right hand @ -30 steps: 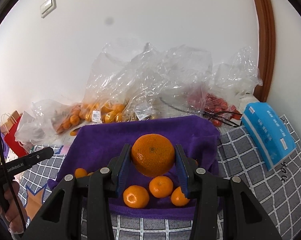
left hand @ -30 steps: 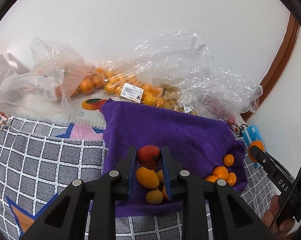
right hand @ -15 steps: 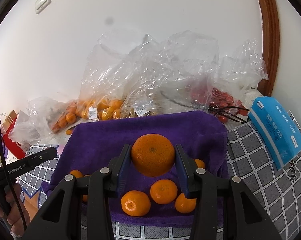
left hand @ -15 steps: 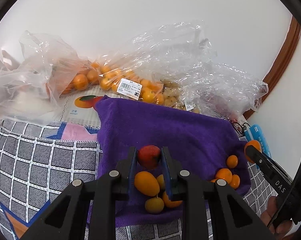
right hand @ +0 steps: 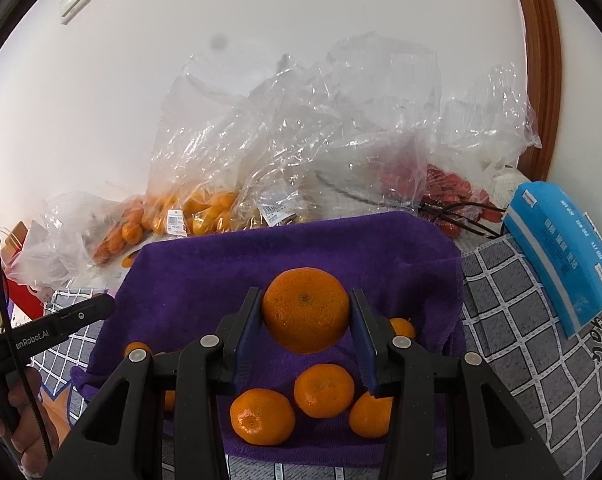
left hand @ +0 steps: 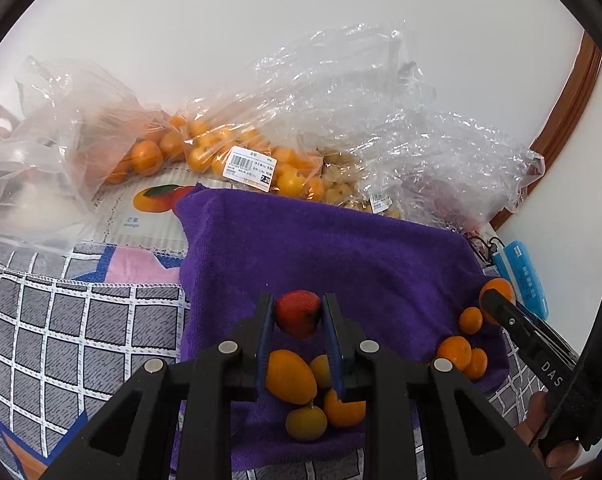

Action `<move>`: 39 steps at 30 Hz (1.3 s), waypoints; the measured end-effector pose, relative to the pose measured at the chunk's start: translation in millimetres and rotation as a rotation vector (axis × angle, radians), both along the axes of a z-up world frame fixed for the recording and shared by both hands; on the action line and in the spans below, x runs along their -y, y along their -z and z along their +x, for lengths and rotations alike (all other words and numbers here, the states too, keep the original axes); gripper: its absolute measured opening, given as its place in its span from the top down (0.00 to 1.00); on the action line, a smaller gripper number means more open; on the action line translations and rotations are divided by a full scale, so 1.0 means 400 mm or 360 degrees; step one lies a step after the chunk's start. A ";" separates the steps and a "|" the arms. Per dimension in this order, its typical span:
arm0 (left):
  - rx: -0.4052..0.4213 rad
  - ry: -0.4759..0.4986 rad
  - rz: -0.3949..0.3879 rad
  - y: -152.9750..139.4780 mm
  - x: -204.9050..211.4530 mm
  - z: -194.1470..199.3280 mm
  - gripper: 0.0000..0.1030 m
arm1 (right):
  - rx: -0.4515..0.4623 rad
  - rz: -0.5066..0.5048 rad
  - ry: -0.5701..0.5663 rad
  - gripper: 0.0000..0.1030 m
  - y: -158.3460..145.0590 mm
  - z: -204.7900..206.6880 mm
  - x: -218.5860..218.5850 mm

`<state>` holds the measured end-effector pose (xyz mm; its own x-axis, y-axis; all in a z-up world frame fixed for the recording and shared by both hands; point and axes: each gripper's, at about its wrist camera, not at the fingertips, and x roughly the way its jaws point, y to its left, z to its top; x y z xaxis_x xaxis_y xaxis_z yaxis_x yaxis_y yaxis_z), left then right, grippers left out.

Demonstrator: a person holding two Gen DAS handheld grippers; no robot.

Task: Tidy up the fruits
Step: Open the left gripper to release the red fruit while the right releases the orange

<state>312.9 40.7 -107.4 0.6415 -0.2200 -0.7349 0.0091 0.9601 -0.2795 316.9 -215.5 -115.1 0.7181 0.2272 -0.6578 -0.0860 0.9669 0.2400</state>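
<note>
Both grippers drifted a bit lower over the purple towel [right hand: 285, 256], left gripper [left hand: 297, 320] still pinching the small red fruit [left hand: 298, 312] and right gripper [right hand: 305, 316] still clamping the big orange mandarin [right hand: 305, 309], so drop-off looks close.

Purple towel [right hand: 285, 256], orange mandarin [right hand: 305, 310], grey white-checked cloth [left hand: 61, 320].

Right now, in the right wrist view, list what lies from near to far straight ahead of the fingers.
Loose oranges on the towel → large orange held in the right gripper → bare purple towel → clear plastic bags → white wall.

Home: grocery fruit bags [left hand: 237, 160], checked tablecloth [right hand: 521, 344].
</note>
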 end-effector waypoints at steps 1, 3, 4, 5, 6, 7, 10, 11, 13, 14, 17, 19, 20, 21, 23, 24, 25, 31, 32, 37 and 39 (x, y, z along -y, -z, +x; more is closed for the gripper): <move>-0.0003 0.0005 0.0005 0.003 0.002 0.002 0.78 | -0.0004 -0.0002 0.0000 0.58 0.003 0.002 -0.001; -0.0008 0.0013 0.0018 0.009 0.008 0.007 0.78 | -0.0020 -0.0002 -0.0004 0.58 0.013 0.010 -0.002; -0.0013 0.0019 0.0021 0.014 0.010 0.011 0.78 | -0.0028 0.0000 -0.0007 0.58 0.019 0.013 -0.003; -0.0018 0.0023 0.0020 0.017 0.012 0.014 0.78 | -0.0031 0.0000 -0.0008 0.58 0.023 0.015 -0.004; -0.0023 0.0026 0.0018 0.021 0.013 0.018 0.78 | -0.0034 -0.0002 -0.0008 0.58 0.026 0.017 -0.005; -0.0026 0.0030 0.0016 0.024 0.014 0.022 0.78 | -0.0038 -0.0003 -0.0007 0.58 0.030 0.020 -0.005; -0.0041 0.0038 0.0014 0.035 0.020 0.033 0.78 | -0.0049 -0.0007 -0.0007 0.58 0.040 0.027 -0.006; -0.0048 0.0039 0.0017 0.038 0.021 0.038 0.78 | -0.0054 -0.0009 -0.0006 0.58 0.044 0.030 -0.006; -0.0059 0.0046 0.0012 0.044 0.024 0.046 0.78 | -0.0064 -0.0011 -0.0005 0.58 0.052 0.034 -0.007; -0.0067 0.0048 0.0010 0.048 0.026 0.049 0.78 | -0.0069 -0.0012 -0.0005 0.58 0.057 0.036 -0.006; -0.0088 0.0063 0.0011 0.058 0.031 0.056 0.78 | -0.0087 -0.0014 -0.0001 0.58 0.072 0.041 -0.006; -0.0098 0.0072 0.0020 0.064 0.035 0.060 0.78 | -0.0101 -0.0011 -0.0002 0.58 0.081 0.046 -0.004; -0.0103 0.0075 0.0025 0.066 0.037 0.062 0.78 | -0.0107 -0.0011 -0.0003 0.58 0.084 0.047 -0.005; -0.0107 0.0075 0.0028 0.069 0.037 0.063 0.78 | -0.0111 -0.0012 -0.0005 0.58 0.086 0.049 -0.006; -0.0121 0.0077 0.0022 0.078 0.037 0.065 0.78 | -0.0120 -0.0019 -0.0009 0.58 0.092 0.052 -0.009; -0.0129 0.0071 0.0020 0.081 0.036 0.067 0.78 | -0.0122 -0.0022 -0.0010 0.58 0.094 0.053 -0.010; -0.0131 0.0066 0.0017 0.082 0.035 0.067 0.78 | -0.0125 -0.0027 -0.0014 0.58 0.097 0.054 -0.012; -0.0163 0.0076 0.0010 0.099 0.041 0.074 0.78 | -0.0135 -0.0060 -0.0016 0.58 0.112 0.057 -0.025; -0.0169 0.0078 0.0017 0.101 0.043 0.075 0.78 | -0.0136 -0.0068 -0.0018 0.58 0.115 0.058 -0.028; -0.0167 0.0080 0.0048 0.109 0.050 0.075 0.78 | -0.0138 -0.0096 -0.0026 0.58 0.128 0.061 -0.040; -0.0169 0.0071 0.0045 0.112 0.050 0.078 0.78 | -0.0138 -0.0102 -0.0027 0.58 0.130 0.063 -0.041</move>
